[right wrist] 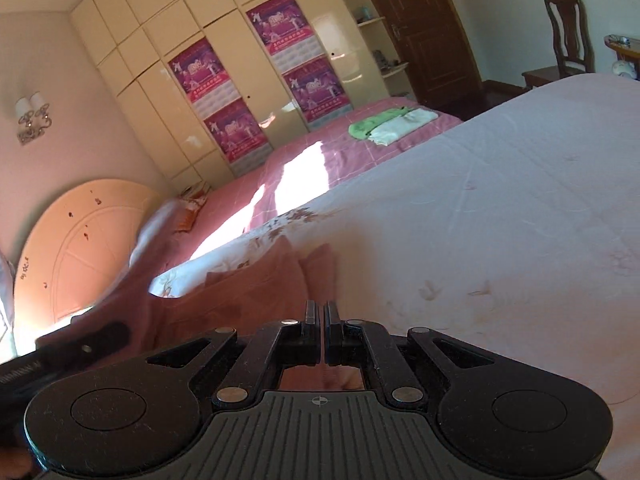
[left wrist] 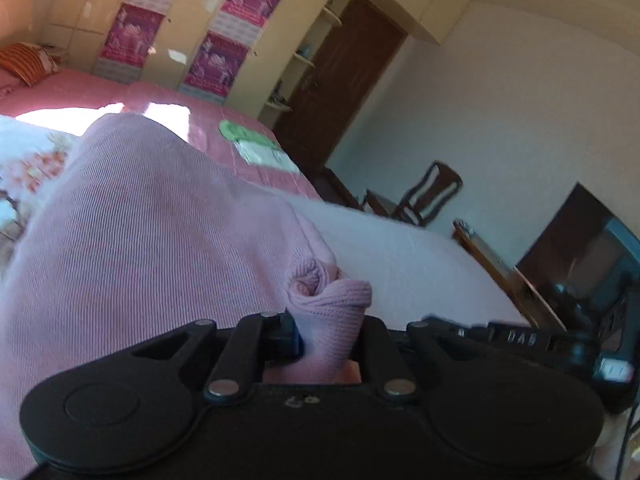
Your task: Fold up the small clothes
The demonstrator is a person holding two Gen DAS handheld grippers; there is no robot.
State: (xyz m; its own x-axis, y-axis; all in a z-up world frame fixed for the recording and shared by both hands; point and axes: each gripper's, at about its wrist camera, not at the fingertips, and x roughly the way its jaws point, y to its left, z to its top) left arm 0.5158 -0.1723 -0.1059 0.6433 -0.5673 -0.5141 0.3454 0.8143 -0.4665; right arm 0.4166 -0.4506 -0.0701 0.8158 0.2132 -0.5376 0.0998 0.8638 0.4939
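A pink knitted garment (left wrist: 152, 216) fills the left half of the left wrist view, lifted off the white bedspread (left wrist: 408, 248). My left gripper (left wrist: 328, 332) is shut on a bunched fold of it. In the right wrist view the same pink garment (right wrist: 248, 292) hangs just ahead and to the left of my right gripper (right wrist: 322, 332). Its fingers are closed together, and a thin edge of the pink cloth seems pinched between them. The other gripper's body (right wrist: 60, 352) shows at the left edge.
A folded green cloth (right wrist: 374, 122) and a folded white cloth (right wrist: 404, 126) lie on the pink bedsheet (right wrist: 304, 160) at the far side. A cream wardrobe (right wrist: 224, 64), a headboard (right wrist: 84, 248), a dark door (right wrist: 424, 28) and a wooden chair (right wrist: 568, 36) surround the bed.
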